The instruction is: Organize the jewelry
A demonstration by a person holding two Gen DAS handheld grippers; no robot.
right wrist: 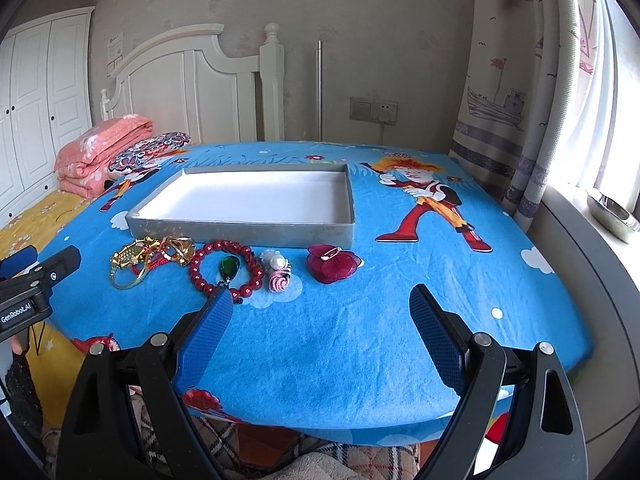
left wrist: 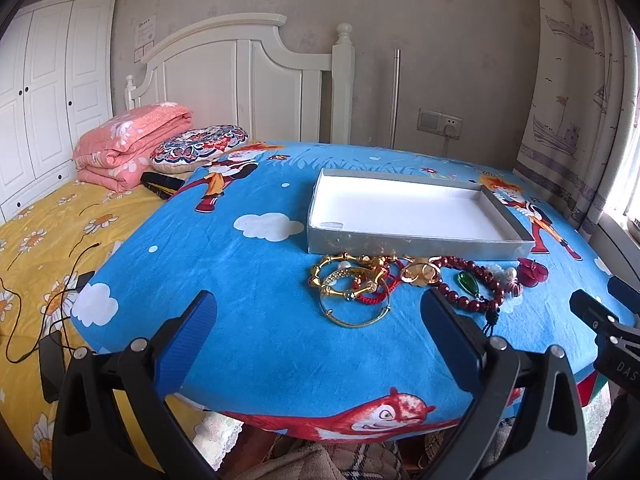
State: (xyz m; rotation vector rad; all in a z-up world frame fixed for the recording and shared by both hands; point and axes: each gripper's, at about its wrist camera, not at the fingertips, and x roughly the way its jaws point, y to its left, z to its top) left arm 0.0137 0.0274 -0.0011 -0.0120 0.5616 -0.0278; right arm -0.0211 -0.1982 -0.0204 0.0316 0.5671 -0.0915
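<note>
Both claws are held spread wide and empty, low over the near edge of the blue cartoon-print tabletop point(left wrist: 248, 280): left claw point(left wrist: 318, 312), right claw point(right wrist: 322, 306). All jewelry is laid in a row running left-right, just in front of the near wall of the grey box point(right wrist: 240, 230), whose white floor is seen bare. From the left: a tangle of gold bangles point(left wrist: 352, 292) with a red cord, then a red bead bracelet point(right wrist: 226, 268) with a green pendant point(right wrist: 229, 269) lying inside its loop, a pearl-and-pink brooch cluster point(right wrist: 278, 272), and a red fabric flower point(right wrist: 332, 266). The bangles are seen dead ahead between the left claw's fingers, so that arm is judged nearer to them. The bead bracelet sits just ahead of the right claw's left fingertip point(right wrist: 218, 306); the flower is ahead and nearer that claw's centre line. The box lies directly behind the row, long axis parallel to it, so any piece is judged to need a short lift and forward carry over the near wall.
</note>
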